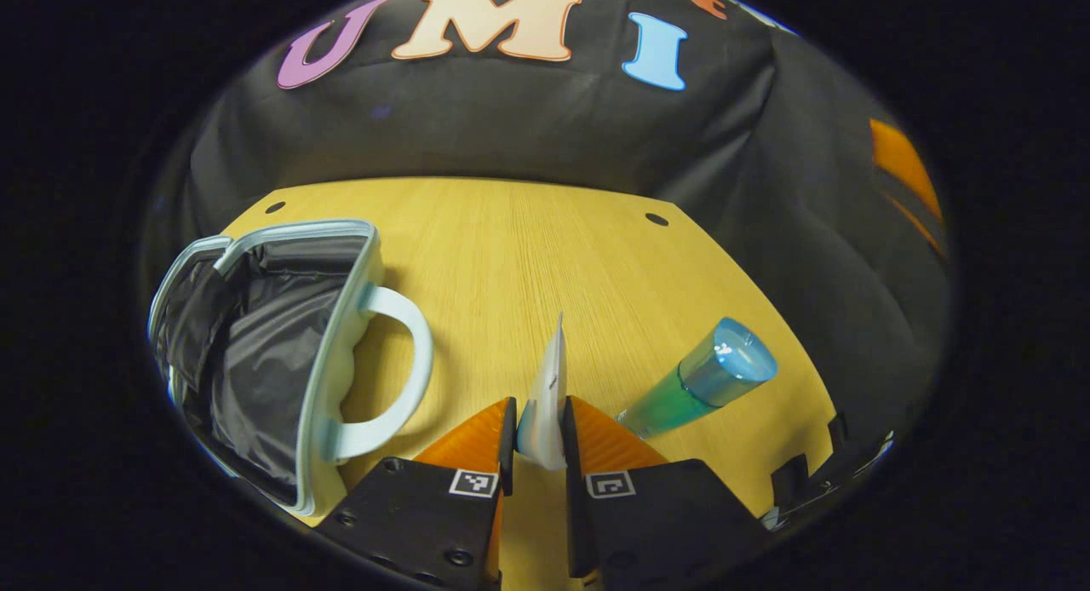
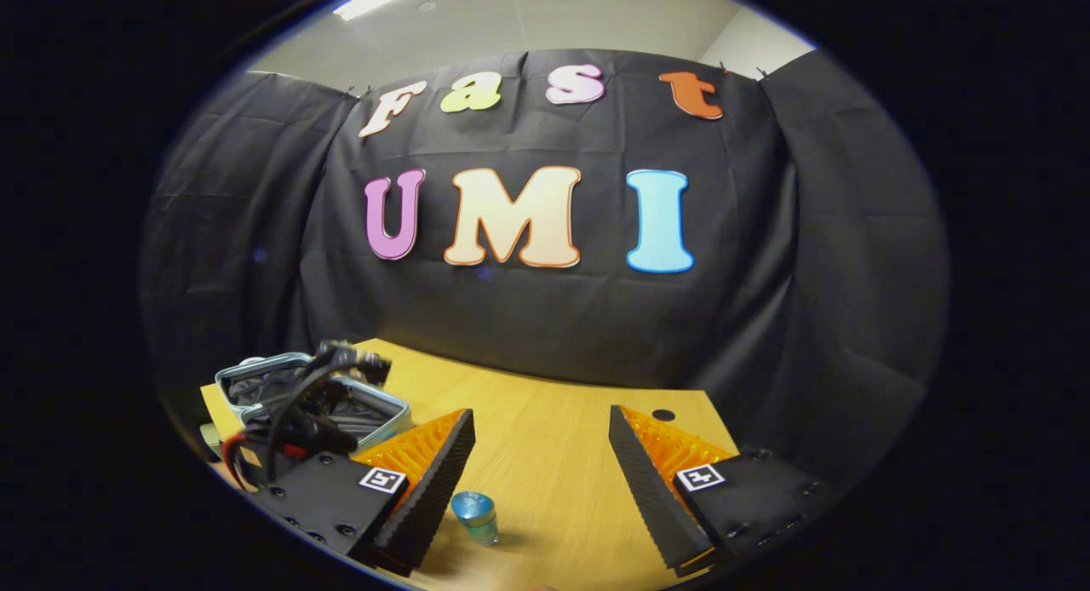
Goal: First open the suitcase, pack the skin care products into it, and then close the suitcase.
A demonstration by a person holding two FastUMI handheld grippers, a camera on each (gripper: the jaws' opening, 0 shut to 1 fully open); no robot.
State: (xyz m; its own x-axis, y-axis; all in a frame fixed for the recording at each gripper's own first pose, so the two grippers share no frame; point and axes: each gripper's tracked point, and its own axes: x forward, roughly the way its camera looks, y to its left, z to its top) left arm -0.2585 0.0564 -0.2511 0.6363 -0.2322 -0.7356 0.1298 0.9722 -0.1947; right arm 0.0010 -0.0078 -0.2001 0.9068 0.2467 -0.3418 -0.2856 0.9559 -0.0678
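Left claw (image 1: 538, 433) pinching a white sachet (image 1: 545, 404) edge-on above the bench (image 1: 528, 259). Suitcase (image 1: 281, 352) open to its left, bottle (image 1: 702, 382) upright right. Right claw (image 2: 541, 455) spread, nothing held.

The left gripper view looks steeply down, close above the wooden table (image 1: 511, 259). The right gripper view sits higher and faces nearly level toward the booth wall. Both cover the open suitcase (image 1: 255, 352) (image 2: 289, 395) and the blue-capped bottle (image 1: 698, 387) (image 2: 475, 516).
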